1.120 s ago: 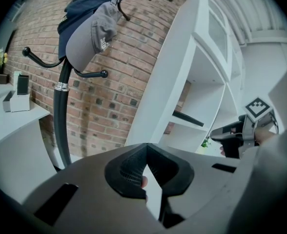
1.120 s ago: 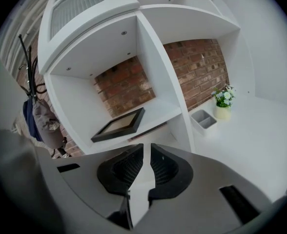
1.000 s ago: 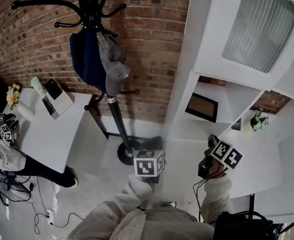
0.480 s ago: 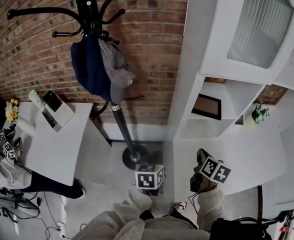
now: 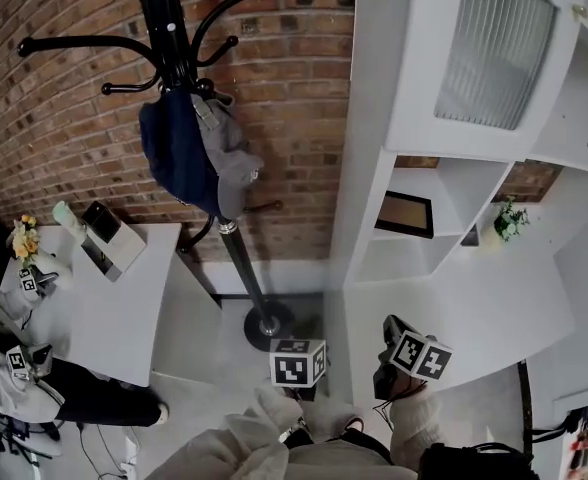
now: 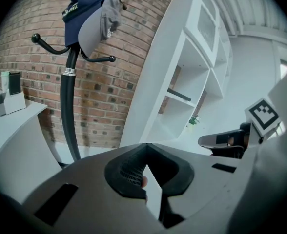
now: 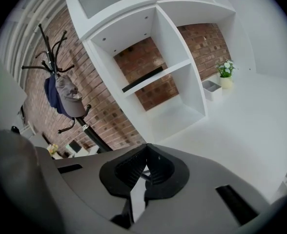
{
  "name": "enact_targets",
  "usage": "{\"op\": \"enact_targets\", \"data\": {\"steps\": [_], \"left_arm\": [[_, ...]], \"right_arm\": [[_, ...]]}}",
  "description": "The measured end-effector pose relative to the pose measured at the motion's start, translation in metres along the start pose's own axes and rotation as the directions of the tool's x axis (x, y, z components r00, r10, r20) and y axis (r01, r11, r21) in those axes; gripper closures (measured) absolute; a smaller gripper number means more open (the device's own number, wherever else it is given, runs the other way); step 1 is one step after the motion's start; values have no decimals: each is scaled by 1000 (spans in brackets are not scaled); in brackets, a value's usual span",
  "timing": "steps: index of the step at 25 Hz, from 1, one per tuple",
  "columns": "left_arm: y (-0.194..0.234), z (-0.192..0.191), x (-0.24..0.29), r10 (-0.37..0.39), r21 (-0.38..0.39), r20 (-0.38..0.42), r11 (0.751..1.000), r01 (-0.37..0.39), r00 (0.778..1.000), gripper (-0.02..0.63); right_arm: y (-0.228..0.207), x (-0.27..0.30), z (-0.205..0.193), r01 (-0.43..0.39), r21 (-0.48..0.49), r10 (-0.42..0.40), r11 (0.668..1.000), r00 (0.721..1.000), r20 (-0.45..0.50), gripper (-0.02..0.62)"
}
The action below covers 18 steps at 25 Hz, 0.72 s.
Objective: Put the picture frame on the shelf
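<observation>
Counter (image 5: 494,298) before shelf (image 5: 369,198) is bare, free approach. Lower compt. open; upper one w/ frame (image 5: 404,214) on its board. Plant (image 5: 507,220) at counter's back edge, right of shelf. Coat rack (image 5: 236,263) just left of shelf.

A picture frame (image 5: 405,214) is noted on the middle board of the white shelf (image 5: 365,208). A small plant (image 5: 506,220) is set on the white counter (image 5: 474,313) beside it.

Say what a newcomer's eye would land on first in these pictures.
The black coat stand against the brick wall, hung with a navy garment and grey cap. To its right stands the white shelf unit, with a dark picture frame lying on its middle shelf.
</observation>
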<state>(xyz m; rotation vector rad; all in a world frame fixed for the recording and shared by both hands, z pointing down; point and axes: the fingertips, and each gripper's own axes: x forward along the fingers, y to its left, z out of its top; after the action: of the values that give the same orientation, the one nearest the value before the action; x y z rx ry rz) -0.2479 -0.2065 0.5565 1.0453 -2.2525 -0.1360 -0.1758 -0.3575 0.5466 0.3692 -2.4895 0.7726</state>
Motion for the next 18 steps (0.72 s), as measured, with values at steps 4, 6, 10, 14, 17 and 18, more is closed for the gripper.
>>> {"op": "enact_targets", "data": {"steps": [4, 6, 10, 14, 17, 18], "left_arm": [[-23, -5, -3, -5, -21, 3, 1000, 5, 1000, 598], [-35, -5, -2, -9, -15, 12, 1000, 10, 1000, 598], [-43, -7, -2, 19, 12, 9, 1000, -20, 1000, 598], [-44, -13, -5, 42, -3, 7, 999, -42, 999, 598], [-52, -12, -6, 38, 7, 17, 999, -38, 999, 598], [-54, -11, -7, 38, 11, 22, 999, -38, 999, 598]], "right_arm": [[-8, -9, 5, -15, -54, 15, 998, 1000, -9, 571], [-12, -10, 7, -17, -82, 16, 996, 1000, -17, 572], [-13, -11, 8, -40, -92, 38, 995, 999, -29, 572], [-9, -13, 3, -66, -108, 62, 992, 997, -41, 572], [-14, -16, 1, -57, -131, 51, 990, 997, -53, 572], [-16, -16, 1, -51, -141, 42, 989, 997, -60, 572]]}}
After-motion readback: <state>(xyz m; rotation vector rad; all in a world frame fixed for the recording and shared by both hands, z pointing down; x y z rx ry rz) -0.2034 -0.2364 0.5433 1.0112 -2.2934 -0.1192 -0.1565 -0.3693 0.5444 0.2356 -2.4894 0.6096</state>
